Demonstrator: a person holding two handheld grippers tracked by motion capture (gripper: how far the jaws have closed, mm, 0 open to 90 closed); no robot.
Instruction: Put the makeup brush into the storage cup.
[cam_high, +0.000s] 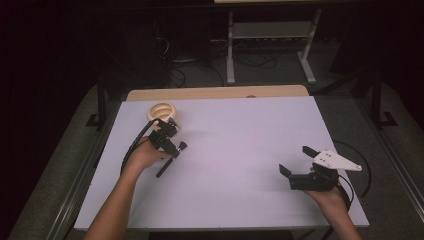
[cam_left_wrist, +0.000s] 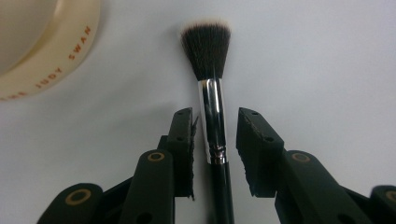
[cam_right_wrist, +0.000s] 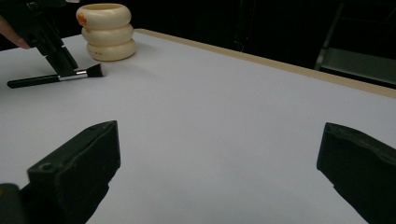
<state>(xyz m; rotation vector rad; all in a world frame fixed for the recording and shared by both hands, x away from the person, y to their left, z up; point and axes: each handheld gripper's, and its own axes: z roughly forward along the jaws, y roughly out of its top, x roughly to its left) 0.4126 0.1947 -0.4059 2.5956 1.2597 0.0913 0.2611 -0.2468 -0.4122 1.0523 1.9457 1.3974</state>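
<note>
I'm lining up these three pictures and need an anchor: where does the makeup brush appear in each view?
High view: the makeup brush lies left of centre, under the left hand-held gripper, handle slanting toward the person.
Left gripper view: centre, bristles up, its silver ferrule between the open jaws, with a gap on each side.
Right gripper view: upper left, lying flat.
Shared landmark: the cream ringed holder just beyond the bristles.
</note>
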